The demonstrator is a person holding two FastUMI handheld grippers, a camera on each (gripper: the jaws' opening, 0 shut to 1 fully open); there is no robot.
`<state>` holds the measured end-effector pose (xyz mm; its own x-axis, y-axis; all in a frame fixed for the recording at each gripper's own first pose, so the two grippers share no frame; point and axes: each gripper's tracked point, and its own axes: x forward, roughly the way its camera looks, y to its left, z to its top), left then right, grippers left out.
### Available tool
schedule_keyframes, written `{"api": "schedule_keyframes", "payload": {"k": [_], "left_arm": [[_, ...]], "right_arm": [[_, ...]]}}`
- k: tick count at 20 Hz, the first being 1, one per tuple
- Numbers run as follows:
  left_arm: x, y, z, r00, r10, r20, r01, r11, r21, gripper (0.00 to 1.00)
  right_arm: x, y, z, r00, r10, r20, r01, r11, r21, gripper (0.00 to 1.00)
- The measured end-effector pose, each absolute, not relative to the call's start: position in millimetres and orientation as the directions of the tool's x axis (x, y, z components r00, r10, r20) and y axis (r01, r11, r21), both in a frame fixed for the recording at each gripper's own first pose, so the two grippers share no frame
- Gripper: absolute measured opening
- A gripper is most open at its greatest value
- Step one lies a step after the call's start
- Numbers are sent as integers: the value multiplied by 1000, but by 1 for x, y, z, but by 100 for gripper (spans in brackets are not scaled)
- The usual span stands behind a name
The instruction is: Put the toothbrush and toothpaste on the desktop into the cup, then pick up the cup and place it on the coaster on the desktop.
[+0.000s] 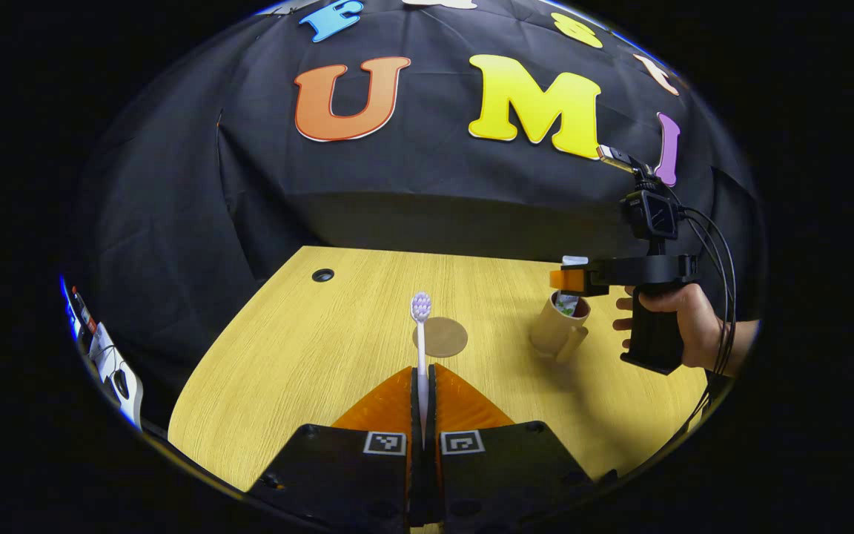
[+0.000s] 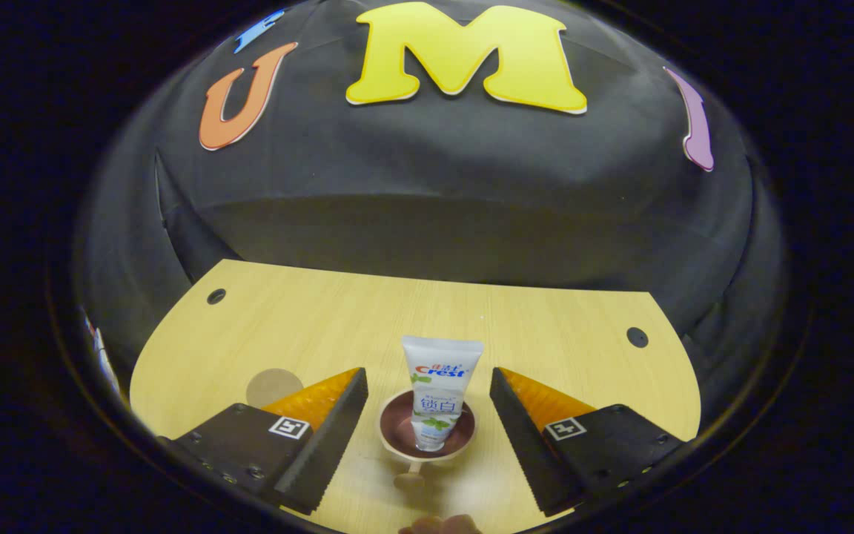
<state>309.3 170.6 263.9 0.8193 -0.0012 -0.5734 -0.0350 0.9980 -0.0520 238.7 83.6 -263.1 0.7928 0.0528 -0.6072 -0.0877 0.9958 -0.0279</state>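
On the desktop (image 2: 545, 326), one cup (image 2: 427, 434) holds one toothpaste (image 2: 438, 389) — right jaws wide, left clamp one toothbrush (image 1: 421, 334)

Black tongs (image 1: 422, 400), square-coded tags, perhaps screws.

Surface (image 1: 308, 356): light wood grain, rounded far corners, dark round hole near each far corner. Coaster (image 1: 439, 337): flat brown disc, lies directly on surface mid-way. Cup (image 1: 559, 328): stands upright on surface, apart from coaster, handle toward camera in right gripper view; toothpaste (image 2: 438, 389) upright inside it.
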Motion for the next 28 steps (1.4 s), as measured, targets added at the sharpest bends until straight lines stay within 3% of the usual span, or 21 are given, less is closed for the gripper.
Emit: {"api": "schedule_keyframes", "payload": {"k": [7, 20, 28], "left_arm": [[339, 137, 293, 879, -38, -474, 14, 999, -52, 3], [433, 39, 302, 947, -133, -294, 94, 985, -143, 3], [486, -13, 289, 963, -165, -214, 137, 981, -138, 3]], "right_arm": [[213, 77, -222, 836, 82, -543, -83, 996, 24, 99], [148, -18, -155, 893, 16, -450, -14, 1000, 8, 98], [142, -75, -165, 883, -39, -468, 42, 999, -4, 98]]}}
